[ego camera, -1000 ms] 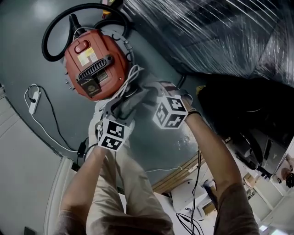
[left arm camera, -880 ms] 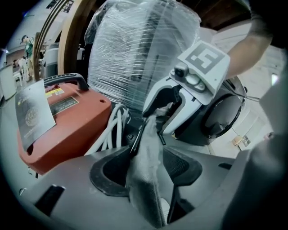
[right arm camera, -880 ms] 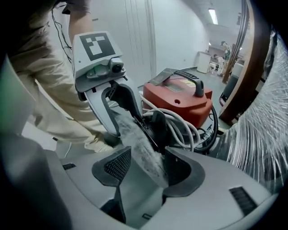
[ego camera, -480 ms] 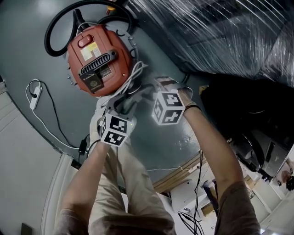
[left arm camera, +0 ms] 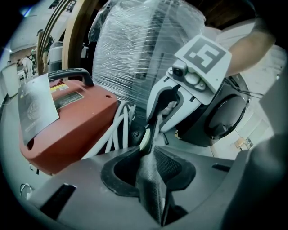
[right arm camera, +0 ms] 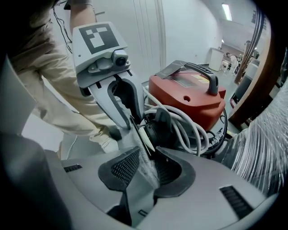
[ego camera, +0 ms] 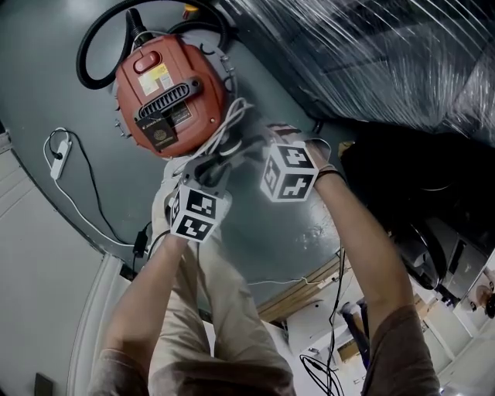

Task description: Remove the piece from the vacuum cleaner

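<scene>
A dark grey-blue floor [ego camera: 46, 77] spreads beneath and ahead of the left gripper [left arm camera: 150, 164]. Well out to that gripper's left, a white power strip [ego camera: 56, 166] lies on it, and its thin cable [ego camera: 93, 216] trails back toward pale panels [ego camera: 35, 271]. Ahead and to the right of the right gripper [right arm camera: 146, 168] rises a large bulk [ego camera: 371, 54] wrapped in shiny plastic film. Behind that gripper a wooden board edge [ego camera: 302, 298] shows. Far ahead of it in the right gripper view stands a white wall [right arm camera: 180, 36], with a bright strip light [right arm camera: 226, 12] overhead.
</scene>
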The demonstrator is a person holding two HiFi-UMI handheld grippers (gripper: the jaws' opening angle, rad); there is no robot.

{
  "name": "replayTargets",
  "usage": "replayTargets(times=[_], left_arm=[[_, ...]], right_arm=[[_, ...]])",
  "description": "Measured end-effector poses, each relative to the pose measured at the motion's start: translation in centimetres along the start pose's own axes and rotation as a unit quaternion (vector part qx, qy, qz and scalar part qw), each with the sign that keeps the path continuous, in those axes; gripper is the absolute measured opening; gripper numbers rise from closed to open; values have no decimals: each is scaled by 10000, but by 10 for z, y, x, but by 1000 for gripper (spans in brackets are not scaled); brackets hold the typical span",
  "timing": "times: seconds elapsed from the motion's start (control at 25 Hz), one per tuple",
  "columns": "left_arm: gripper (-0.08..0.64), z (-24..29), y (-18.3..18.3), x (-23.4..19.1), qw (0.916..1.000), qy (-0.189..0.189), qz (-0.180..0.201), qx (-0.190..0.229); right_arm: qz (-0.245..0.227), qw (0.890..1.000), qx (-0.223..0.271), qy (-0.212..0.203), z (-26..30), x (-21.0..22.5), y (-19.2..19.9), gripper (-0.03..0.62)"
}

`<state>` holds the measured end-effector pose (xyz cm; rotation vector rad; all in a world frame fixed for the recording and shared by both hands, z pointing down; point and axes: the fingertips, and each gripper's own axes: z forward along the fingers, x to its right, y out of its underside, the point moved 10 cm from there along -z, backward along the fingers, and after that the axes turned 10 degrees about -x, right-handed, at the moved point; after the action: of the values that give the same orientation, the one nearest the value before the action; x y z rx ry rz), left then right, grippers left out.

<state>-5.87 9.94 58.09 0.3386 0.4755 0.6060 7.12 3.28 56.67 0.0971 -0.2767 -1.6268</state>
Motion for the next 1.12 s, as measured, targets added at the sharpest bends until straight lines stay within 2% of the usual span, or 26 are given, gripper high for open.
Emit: replayTargets(times=[0.12,0.32,0.6,1.12], left_arm=[[69,0,0,3,10000,13,79,-23],[63,-1,0,0,10000,43,37,-67],[57,-2,-2,0,9997,71,178,-162],[54,-3,-3,5,9993,47,241,-273]], right_arm=[[116,9998,7,-139,-1,-1,3,87],[255,9995,14,-195,-1,-2,4,75],[357,9989,4,-313,0,-1,5,67],[349,9993,-31,-146,-2,-10,6,59]])
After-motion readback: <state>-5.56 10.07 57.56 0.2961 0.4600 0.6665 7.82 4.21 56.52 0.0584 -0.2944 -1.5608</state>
